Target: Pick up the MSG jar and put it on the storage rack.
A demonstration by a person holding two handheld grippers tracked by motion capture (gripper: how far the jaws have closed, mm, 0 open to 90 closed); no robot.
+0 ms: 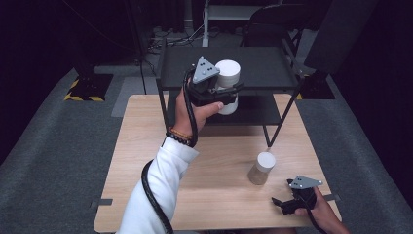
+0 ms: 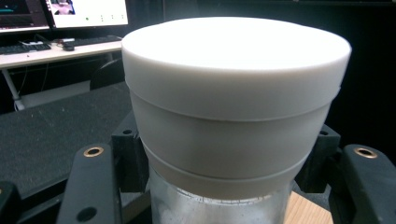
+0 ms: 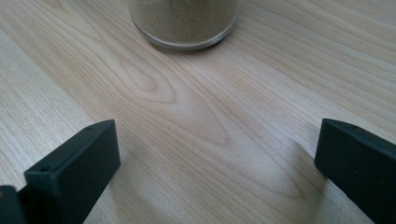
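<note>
A rack (image 1: 272, 66) stood at the table's (image 1: 146, 146) far edge. One jar (image 1: 228, 85) hung before the rack's upper shelf; another jar (image 1: 261, 168) stood near the table's near right corner.

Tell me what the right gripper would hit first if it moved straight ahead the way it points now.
Most likely the jar of sandy powder: in the right gripper view it stands on the wooden table ahead, roughly between the open jaws of the right gripper, with bare wood before it. Depth is uncertain.
</note>
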